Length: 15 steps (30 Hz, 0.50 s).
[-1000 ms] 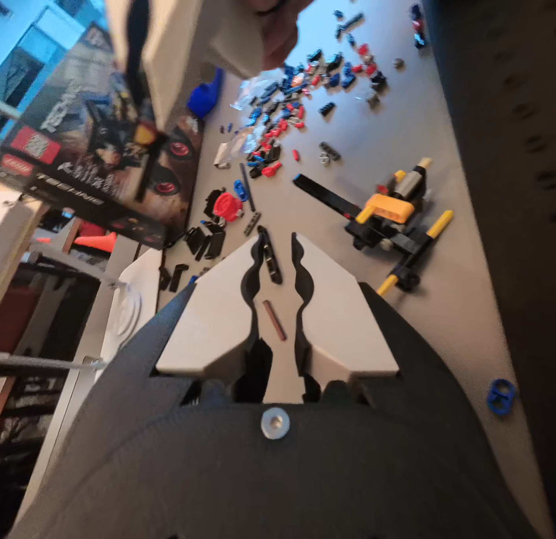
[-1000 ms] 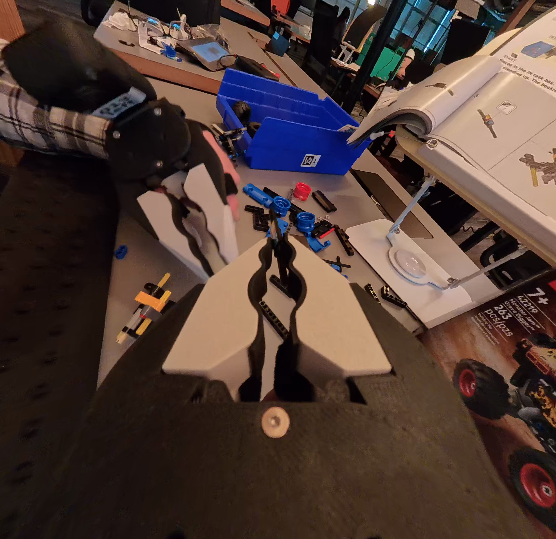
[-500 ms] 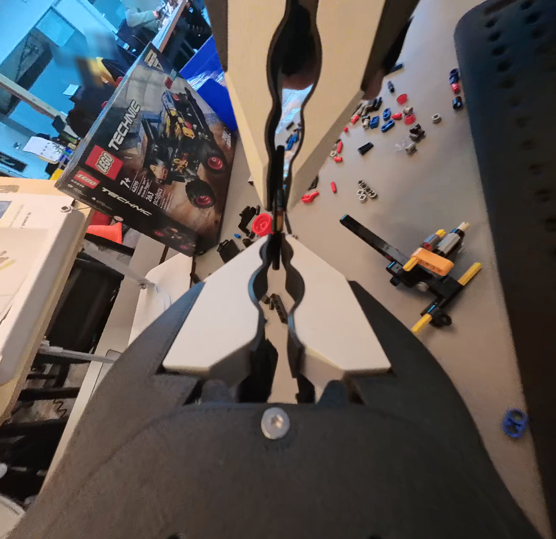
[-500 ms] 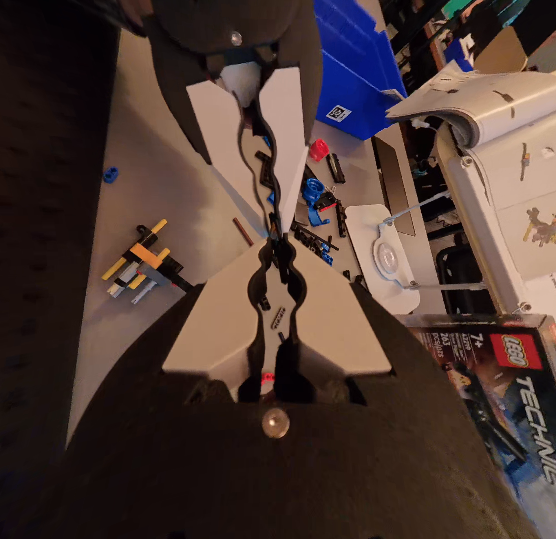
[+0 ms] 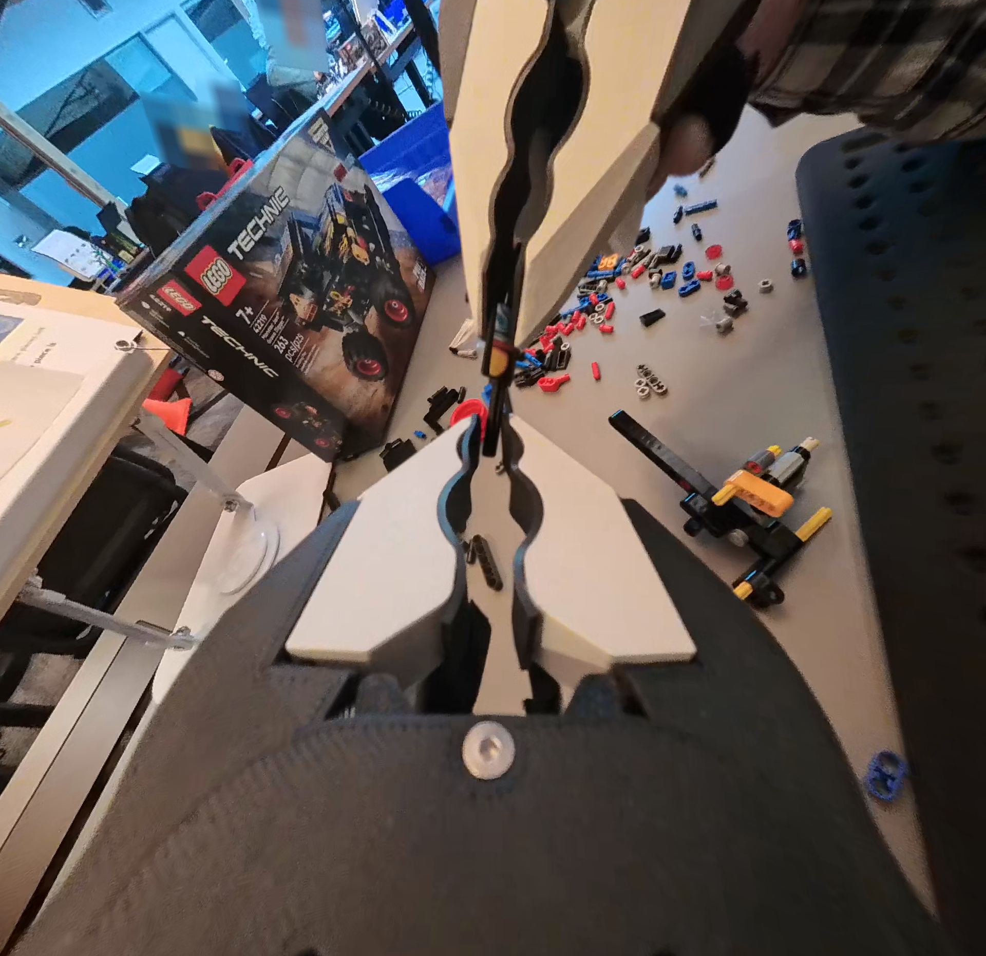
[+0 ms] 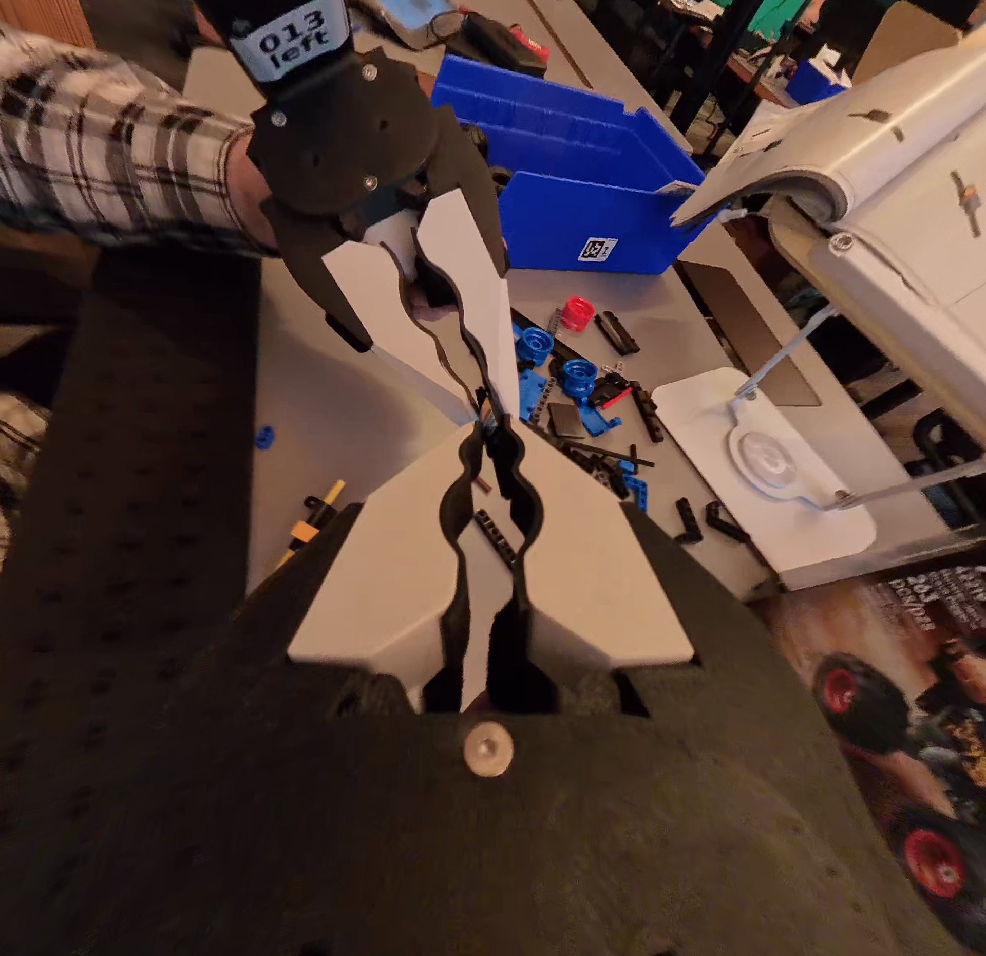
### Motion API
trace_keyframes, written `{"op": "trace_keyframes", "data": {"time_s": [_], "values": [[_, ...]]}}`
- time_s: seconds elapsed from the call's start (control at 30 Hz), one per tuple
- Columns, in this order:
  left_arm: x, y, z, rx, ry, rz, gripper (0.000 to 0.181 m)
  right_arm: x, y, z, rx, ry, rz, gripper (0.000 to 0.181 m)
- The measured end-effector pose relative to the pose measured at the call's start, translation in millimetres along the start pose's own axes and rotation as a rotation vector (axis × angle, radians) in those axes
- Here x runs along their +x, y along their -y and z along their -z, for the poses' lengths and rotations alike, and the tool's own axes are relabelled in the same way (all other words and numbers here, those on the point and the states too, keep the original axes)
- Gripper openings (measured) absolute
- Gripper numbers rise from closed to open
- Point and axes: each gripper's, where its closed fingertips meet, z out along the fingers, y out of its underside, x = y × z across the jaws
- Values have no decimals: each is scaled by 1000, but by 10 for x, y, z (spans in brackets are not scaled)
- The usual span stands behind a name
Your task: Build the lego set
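A thin black Lego beam (image 5: 493, 396) with a small coloured sticker hangs in the air between both grippers. My left gripper (image 5: 491, 431) is shut on its lower end. My right gripper (image 5: 499, 316) comes down from above and is shut on its upper end. In the right wrist view my right gripper (image 6: 491, 428) holds the beam (image 6: 501, 452), and the left gripper (image 6: 486, 404) meets it tip to tip. A part-built black, orange and yellow assembly (image 5: 747, 509) lies on the grey table; it also shows in the right wrist view (image 6: 315, 514).
Loose red, blue and black parts (image 5: 640, 290) are scattered on the table. The set's box (image 5: 288, 311), a blue bin (image 6: 576, 183) and an open instruction book (image 6: 880, 156) on a white stand (image 6: 747, 450) are nearby. A dark mat (image 5: 907, 396) borders the table. A small blue piece (image 5: 885, 775) lies near the mat. My two grippers' fingertips are within a few centimetres of each other.
My left gripper was open over the table; it rose and shut on the black beam held by my right gripper. The two grippers have come together tip to tip.
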Motion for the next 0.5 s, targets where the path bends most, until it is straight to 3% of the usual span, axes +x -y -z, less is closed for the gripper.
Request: {"op": "trace_keyframes", "data": {"time_s": [0.13,0.33,0.5], "values": [[54,-95,12,-48,-47,3,28,-16,-48,105,26,-7,-97,3],[699,-163,200,-46,-387,-66,38,-231,-245,315,26,-26,-186,3],[939,-264,116,-81,-370,-288,38,-436,-441,390,13,-30,-247,3]]}}
